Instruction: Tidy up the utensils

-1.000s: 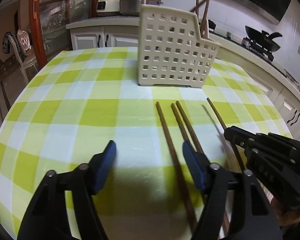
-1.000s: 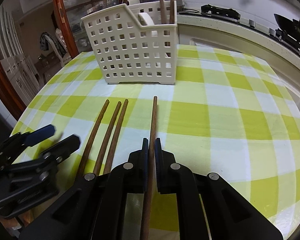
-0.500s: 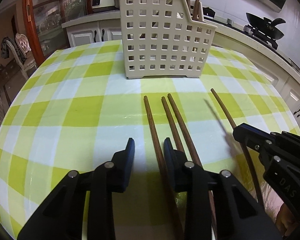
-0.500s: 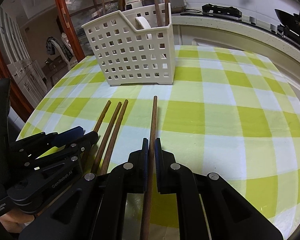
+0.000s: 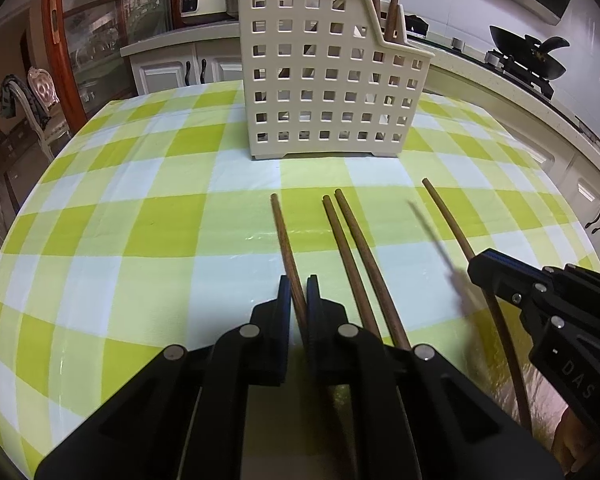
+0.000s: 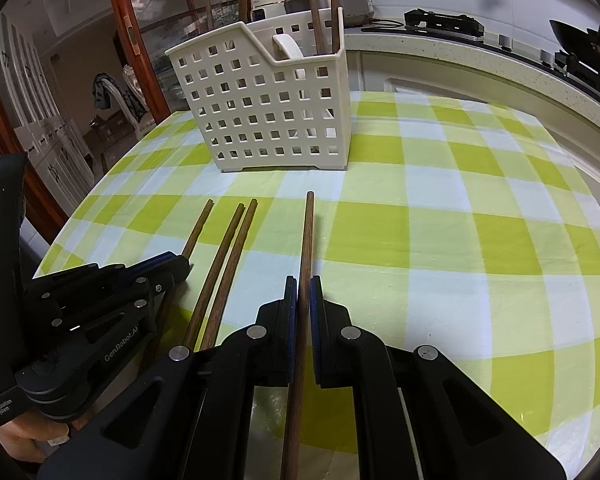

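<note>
While four chopsticks lay side by side on the checked surface [image 5: 140, 240] in front of the basket [image 5: 324, 80], the left wrist view showed the left gripper [image 5: 296, 300] with its jaws just closed onto the leftmost chopstick [image 5: 284, 232], pinching it partway along its length; the middle pair [image 5: 352, 248] lay loose just beside it. In the right wrist view, the right gripper [image 6: 304, 300] was clamped on the rightmost chopstick [image 6: 306, 240], also along the shaft, with the tip pointing towards the basket [image 6: 268, 116], which already held several sticks upright. These looked light, stiff and smooth, so a thin stick would likely pivot in the pads; a firm hold nearer the middle seemed safest.
</note>
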Demonstrator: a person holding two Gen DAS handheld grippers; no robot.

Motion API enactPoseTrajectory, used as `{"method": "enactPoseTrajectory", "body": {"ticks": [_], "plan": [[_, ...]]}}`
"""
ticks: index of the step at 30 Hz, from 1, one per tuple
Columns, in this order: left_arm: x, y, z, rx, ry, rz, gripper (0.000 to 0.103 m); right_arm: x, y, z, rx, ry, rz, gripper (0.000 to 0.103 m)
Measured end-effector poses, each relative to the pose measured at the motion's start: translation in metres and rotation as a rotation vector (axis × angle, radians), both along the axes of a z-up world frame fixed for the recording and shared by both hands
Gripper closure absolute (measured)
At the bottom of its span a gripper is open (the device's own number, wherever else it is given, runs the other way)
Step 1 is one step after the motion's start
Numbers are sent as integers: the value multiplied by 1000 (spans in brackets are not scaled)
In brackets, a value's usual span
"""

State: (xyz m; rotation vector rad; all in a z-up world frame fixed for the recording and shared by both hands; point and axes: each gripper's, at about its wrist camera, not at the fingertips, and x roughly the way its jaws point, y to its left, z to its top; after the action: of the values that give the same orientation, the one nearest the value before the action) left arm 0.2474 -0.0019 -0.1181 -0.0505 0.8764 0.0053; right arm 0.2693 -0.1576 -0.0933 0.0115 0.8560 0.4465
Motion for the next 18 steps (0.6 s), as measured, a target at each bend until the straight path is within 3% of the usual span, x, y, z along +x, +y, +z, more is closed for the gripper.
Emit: {"method": "enactPoseTrajectory", "body": {"ticks": [18], "plan": [[-31,-3,44,8,-150,-11,97,-14,1,31,34,-102,10,96]]}}
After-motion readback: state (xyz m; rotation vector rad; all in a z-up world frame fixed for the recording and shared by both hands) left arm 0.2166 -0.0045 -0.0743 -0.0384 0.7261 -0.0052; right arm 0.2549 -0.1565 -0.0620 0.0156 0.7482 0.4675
